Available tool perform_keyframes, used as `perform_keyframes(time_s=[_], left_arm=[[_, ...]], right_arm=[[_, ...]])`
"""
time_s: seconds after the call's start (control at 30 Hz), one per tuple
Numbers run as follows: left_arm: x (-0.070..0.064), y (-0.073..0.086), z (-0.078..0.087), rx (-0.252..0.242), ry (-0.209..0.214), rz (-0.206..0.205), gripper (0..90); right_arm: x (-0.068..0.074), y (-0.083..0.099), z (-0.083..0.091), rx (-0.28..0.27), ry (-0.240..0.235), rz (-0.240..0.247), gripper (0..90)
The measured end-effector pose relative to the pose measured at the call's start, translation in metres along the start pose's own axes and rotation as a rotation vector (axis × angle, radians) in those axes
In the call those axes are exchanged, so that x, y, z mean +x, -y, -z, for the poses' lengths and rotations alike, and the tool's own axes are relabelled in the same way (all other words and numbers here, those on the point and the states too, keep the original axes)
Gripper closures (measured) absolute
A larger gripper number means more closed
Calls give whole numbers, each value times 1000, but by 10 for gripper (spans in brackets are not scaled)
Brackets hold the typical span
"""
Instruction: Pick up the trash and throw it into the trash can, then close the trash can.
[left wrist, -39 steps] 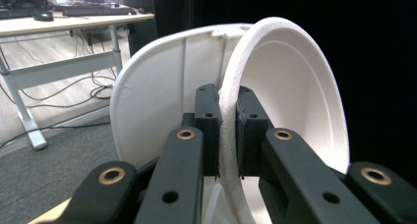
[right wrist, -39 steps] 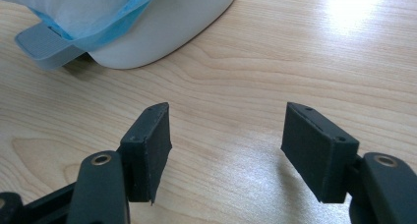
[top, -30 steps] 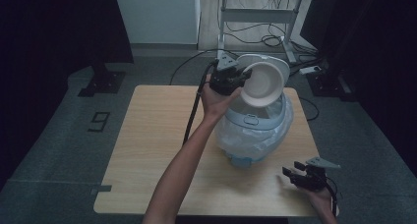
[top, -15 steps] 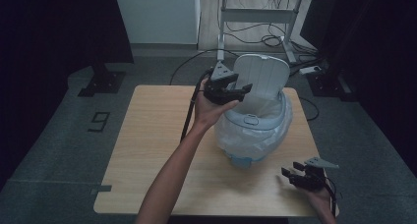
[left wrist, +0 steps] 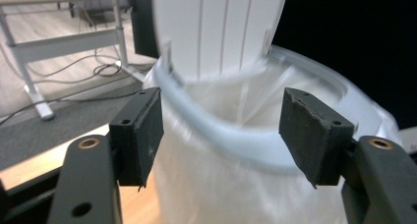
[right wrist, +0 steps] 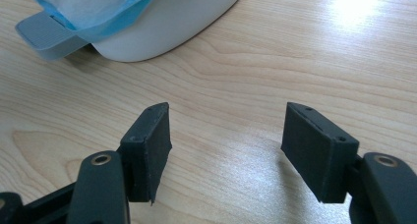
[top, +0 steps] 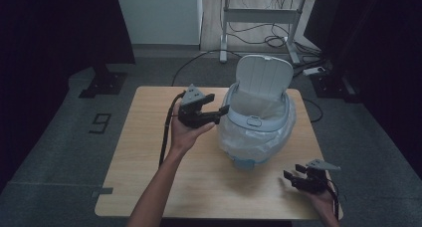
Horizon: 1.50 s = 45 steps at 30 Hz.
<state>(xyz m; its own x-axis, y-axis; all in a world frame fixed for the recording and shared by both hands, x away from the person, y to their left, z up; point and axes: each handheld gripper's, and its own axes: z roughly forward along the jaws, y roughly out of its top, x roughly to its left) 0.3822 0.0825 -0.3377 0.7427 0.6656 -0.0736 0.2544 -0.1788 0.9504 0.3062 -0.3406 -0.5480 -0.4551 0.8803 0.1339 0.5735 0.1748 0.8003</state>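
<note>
Left gripper (top: 211,110): jaws wide, holding nothing, hovering just beside the bin's (top: 256,137) left rim. Right gripper (top: 298,179): also wide and empty, low over the wooden table (top: 144,137) near its front right corner, well apart from the bin. Bin sits right of table centre, lid (top: 263,77) upright and fully open, liner bag (top: 239,142) draped over the rim. Judgement: lid opening looks done; whatever goes in or comes out isn't started. Can't tell if the bag holds anything.
</note>
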Motion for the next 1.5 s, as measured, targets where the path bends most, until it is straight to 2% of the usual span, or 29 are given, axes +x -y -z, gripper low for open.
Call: perform_keyframes(time_s=[0.17,0.23,0.47,0.6,0.67,0.87,0.93,1.03,1.17,1.37,1.5], left_arm=[[6,28,18,12,-18,17,314],[7,40,24,34,-20,17,308],[7,96,39,97,-36,53,301],[11,126,41,150,-36,83,301],[13,140,40,184,-49,85,297],[21,173,37,217,-40,152,305],[22,175,37,230,-56,144,301],[23,179,35,230,-45,161,306],[21,182,34,243,-45,155,302],[21,185,36,245,-51,162,300],[22,184,39,230,-54,176,302]], right_arm=[[1,0,-1,3,-1,4,347],[1,0,-1,4,-2,7,347],[2,0,-2,9,1,10,347],[3,1,-3,12,2,14,347],[4,1,-4,15,6,13,347],[5,0,-6,15,22,10,342],[4,-1,-7,14,46,6,331],[3,-3,-6,12,97,-9,327],[4,-7,1,-24,116,-21,307],[5,-14,8,-54,83,-31,304],[2,-25,15,-98,53,-55,305]])
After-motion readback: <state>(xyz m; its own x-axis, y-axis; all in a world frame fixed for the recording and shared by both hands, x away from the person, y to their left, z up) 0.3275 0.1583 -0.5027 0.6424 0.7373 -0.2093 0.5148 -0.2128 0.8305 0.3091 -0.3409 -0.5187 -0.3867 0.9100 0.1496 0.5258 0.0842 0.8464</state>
